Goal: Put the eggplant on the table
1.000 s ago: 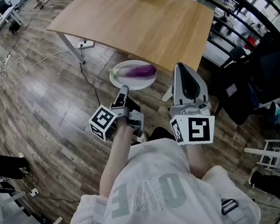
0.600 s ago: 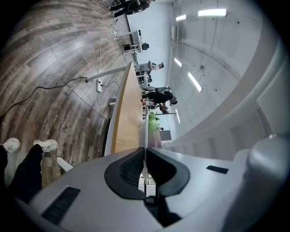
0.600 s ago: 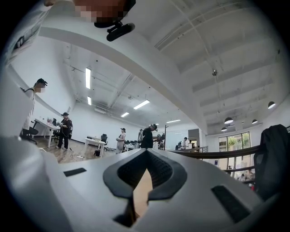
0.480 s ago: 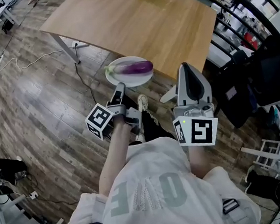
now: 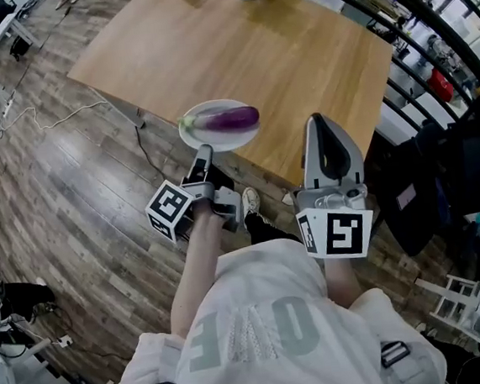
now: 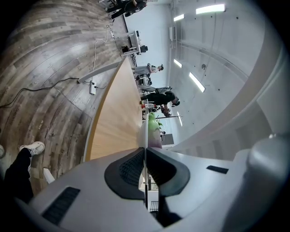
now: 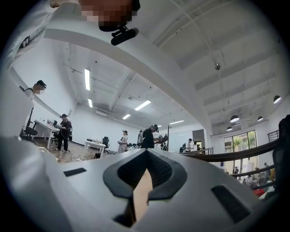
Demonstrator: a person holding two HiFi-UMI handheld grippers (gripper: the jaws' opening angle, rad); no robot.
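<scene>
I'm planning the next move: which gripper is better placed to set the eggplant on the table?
Left. The left gripper clamps the plate carrying the eggplant at the edge of the table; the right gripper holds nothing.

Shirt (image 5: 252,333) carries pale letters; none clearly legible.

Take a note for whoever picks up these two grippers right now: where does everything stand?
Left gripper: shut on the rim of the white plate, carrying it.
Right gripper: fingers together, nothing held.
Eggplant: lying on the plate, which is at the near edge of the wooden table and seems not to be set down yet.
Done: the plate with the eggplant is up at the table.
Left: move it over the tabletop, set it down, then open the left fingers.
</scene>
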